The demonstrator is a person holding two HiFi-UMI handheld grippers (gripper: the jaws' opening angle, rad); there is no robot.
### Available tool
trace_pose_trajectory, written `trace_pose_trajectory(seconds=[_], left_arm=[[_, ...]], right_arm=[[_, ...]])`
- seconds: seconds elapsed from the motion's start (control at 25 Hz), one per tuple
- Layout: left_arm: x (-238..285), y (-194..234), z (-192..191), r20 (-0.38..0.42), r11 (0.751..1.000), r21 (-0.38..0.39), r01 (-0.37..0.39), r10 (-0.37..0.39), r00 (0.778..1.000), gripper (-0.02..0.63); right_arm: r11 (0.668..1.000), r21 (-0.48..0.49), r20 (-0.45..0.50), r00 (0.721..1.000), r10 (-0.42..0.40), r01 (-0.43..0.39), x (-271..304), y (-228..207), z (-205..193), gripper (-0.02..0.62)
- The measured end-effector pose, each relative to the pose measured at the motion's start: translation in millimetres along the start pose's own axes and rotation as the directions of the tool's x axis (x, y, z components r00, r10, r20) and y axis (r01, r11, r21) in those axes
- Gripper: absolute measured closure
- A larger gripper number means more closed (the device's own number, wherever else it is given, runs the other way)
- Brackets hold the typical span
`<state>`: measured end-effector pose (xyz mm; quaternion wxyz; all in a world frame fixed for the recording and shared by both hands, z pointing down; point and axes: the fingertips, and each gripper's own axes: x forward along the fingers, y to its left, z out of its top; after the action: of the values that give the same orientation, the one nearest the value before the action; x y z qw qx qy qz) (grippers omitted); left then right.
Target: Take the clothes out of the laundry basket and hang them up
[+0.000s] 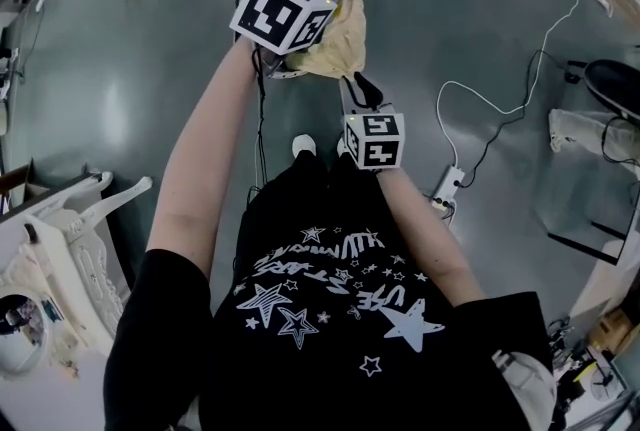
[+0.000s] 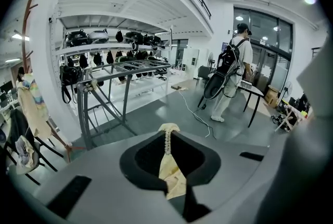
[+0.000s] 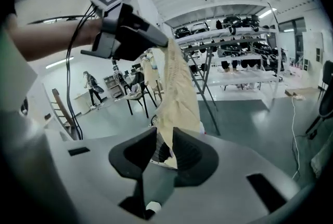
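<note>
One pale yellow garment [image 1: 338, 37] hangs between two grippers held by a person in a black star-print T-shirt [image 1: 330, 319]. The left gripper [image 2: 167, 137] has its fingers [image 2: 143, 160] pinched together on the garment's seam. The right gripper [image 3: 162, 140], lower down, has its fingers [image 3: 192, 153] narrowly apart, the cloth dangling loose between them. The shirt's lettering is too distorted to read.

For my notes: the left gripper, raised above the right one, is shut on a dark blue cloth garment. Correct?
No. The left gripper view shows a pale yellow cloth garment, not dark blue. The left gripper, raised above the right gripper, is shut on it.
</note>
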<state>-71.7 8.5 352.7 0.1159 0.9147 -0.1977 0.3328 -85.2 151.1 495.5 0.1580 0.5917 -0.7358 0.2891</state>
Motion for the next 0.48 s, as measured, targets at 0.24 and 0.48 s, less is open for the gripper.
trace_pose_trajectory(seconds=[0.24,0.48], left_arm=[[3,-2,2,-0.003,1.0,0.005,0.014,-0.014,1.0,0.557],[2,0,5,0.002,1.0,-0.002,0.026,-0.026,1.0,0.557]], right_arm=[[0.996,-0.07,-0.042,0.998,-0.051,0.048,34,20,1,0.415],[0.986,-0.037,-0.044,0.986,-0.162,0.16,59,23,14,0.347]])
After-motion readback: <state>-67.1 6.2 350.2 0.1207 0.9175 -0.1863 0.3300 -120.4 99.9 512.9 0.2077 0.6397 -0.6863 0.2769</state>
